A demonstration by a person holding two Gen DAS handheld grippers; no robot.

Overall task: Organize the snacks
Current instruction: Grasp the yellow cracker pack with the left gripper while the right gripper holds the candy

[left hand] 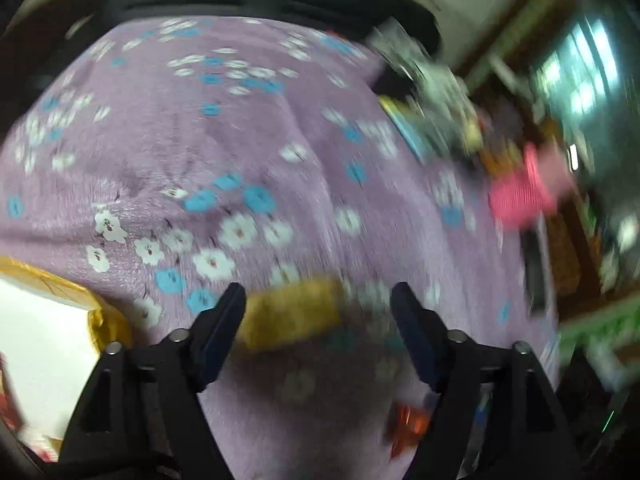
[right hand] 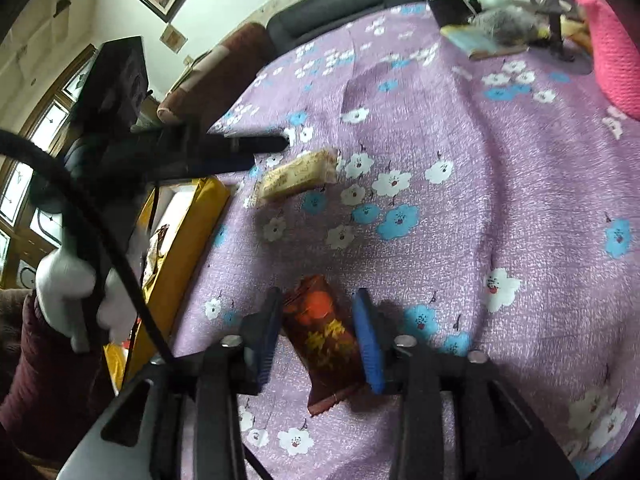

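A purple floral cloth (right hand: 460, 208) covers the surface; dark sofa (right hand: 320, 12) far. Two snacks: right gripper (right hand: 318, 310) pinching red packet (right hand: 324, 340), left gripper (left hand: 318, 300) spread near yellow bar (left hand: 292, 314).

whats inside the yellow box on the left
In the right wrist view, the yellow box shows a white inner lining and a few snack packets near its wall. The left gripper and gloved hand cover the rest.

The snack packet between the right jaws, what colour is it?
Dark red snack packet with orange and yellow print, clearest in the right wrist view.
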